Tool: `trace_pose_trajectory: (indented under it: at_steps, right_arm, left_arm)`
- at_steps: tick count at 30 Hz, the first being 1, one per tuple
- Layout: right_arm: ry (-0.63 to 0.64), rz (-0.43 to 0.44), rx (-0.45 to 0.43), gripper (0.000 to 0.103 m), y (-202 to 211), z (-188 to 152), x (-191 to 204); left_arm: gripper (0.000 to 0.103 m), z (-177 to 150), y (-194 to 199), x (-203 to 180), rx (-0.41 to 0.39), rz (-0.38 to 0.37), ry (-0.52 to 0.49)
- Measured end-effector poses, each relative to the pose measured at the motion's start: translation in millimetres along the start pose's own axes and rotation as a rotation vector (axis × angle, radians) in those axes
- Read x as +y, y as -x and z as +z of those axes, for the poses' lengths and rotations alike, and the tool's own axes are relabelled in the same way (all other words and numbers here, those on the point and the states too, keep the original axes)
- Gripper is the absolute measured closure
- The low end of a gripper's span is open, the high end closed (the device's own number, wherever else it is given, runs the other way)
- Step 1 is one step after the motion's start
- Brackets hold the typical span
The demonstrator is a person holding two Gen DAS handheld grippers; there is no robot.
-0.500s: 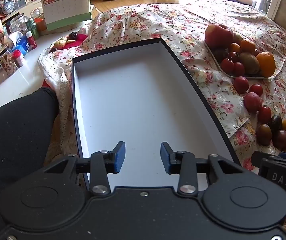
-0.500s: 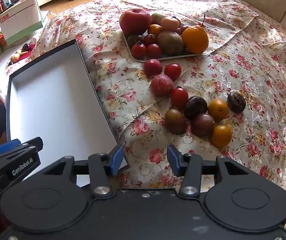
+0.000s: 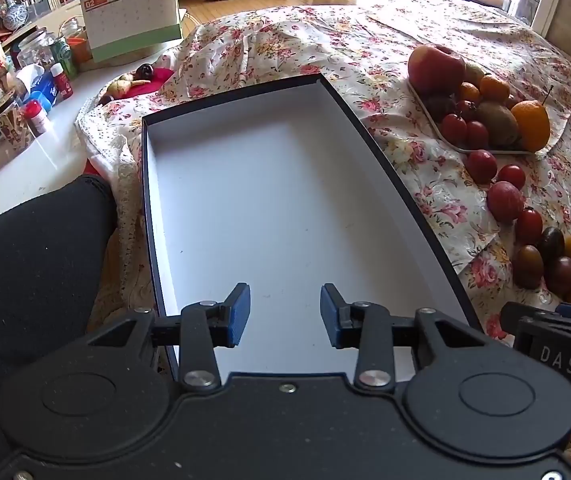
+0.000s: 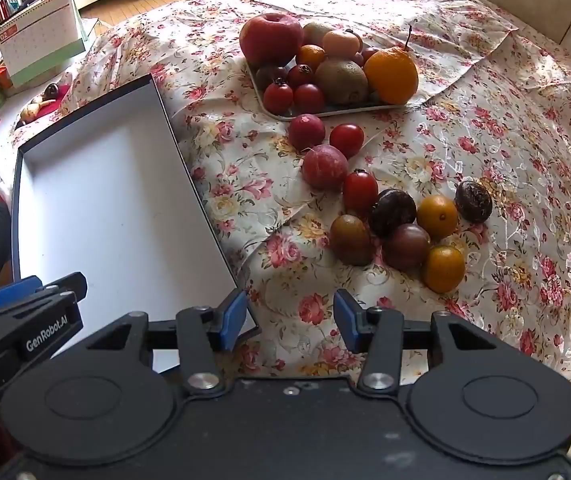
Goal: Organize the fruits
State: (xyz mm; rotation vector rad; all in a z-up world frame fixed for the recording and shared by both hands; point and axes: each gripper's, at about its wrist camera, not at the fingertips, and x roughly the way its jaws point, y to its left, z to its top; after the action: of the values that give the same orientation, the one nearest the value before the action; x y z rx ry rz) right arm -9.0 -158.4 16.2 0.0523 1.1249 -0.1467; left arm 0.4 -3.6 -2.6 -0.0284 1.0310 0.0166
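Loose fruit [image 4: 395, 224] lies in a cluster on the flowered cloth [image 4: 505, 140], right of the box [image 3: 277, 208]: small red, dark and orange pieces, several touching. Behind them a tray [image 4: 325, 111] piled with more (big red apple [image 4: 271, 38], kiwi, orange). Box white inside, dark-rimmed, nothing in it. Left gripper [image 3: 285, 316] hangs over the box's near end, jaws wide, holding nothing. Right gripper [image 4: 290, 320] over cloth beside the box's near corner, jaws wide, likewise holding nothing. Desk calendar [image 3: 131, 20] far left.
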Motion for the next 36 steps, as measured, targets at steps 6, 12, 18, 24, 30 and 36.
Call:
trace_pose_trajectory:
  at_steps: [6, 12, 18, 24, 30, 36]
  right_arm:
    - [0.004, -0.004, 0.004, 0.053, -2.0, -2.1, 1.6]
    - [0.007, -0.004, 0.007, 0.053, -3.0, -2.2, 1.4]
    - [0.01, -0.006, 0.005, 0.053, -2.3, -2.1, 1.9]
    - [0.011, -0.007, 0.006, 0.053, -2.3, -2.0, 2.2]
    - [0.016, -0.009, 0.006, 0.053, -2.3, -2.2, 2.9]
    - [0.02, -0.01, 0.004, 0.053, -2.3, -2.4, 3.7]
  left_arm:
    - [0.057, -0.3, -0.2, 0.7, 0.002, -0.001, -0.001]
    - [0.057, -1.4, -1.2, 1.7, 0.003, -0.002, 0.0]
    - [0.057, -1.7, -1.7, 1.9, 0.004, -0.001, -0.001]
    - [0.057, -1.4, -1.5, 1.8, 0.005, -0.001, 0.0]
    - [0.057, -1.7, -1.9, 2.0, 0.007, -0.001, 0.0]
    - [0.057, -1.9, -1.9, 2.5, 0.007, -0.001, 0.0]
